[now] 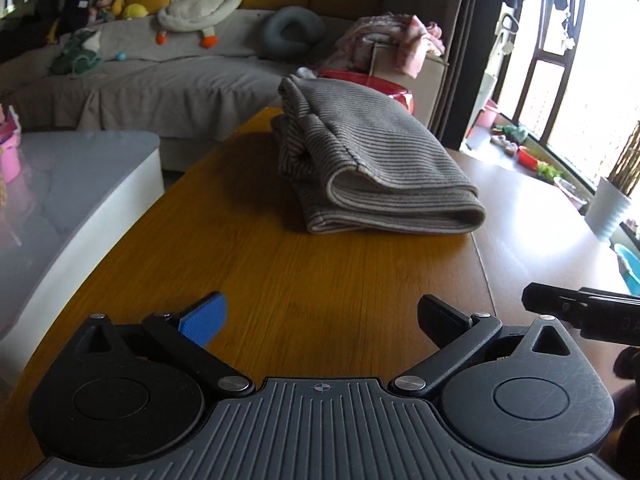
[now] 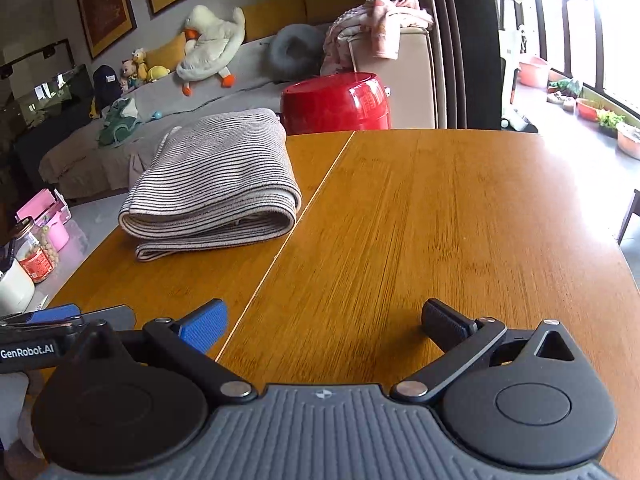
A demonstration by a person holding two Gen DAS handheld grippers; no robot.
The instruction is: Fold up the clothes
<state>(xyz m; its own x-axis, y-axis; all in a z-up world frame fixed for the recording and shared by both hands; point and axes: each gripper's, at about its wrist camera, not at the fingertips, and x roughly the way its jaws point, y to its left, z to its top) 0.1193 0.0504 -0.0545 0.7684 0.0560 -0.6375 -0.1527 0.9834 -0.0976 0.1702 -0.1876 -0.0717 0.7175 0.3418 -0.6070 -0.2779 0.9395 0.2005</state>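
well ahead of left gripper (image 1: 320,320): folded striped garment (image 1: 372,160)

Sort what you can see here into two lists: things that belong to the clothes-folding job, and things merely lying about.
Belongs to the job:
striped garment, folded on the wooden table
left gripper, open, empty
right gripper, open, empty

Just lying about:
red drum stool
plush goose
pink clothes heap
jar

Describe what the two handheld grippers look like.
Both match: the left gripper and right gripper have black linkage arms, round black hubs and a ribbed grey body with a small crosshair mark. One finger pad is blue, the other black. White lettering reads GenRobot.AI.
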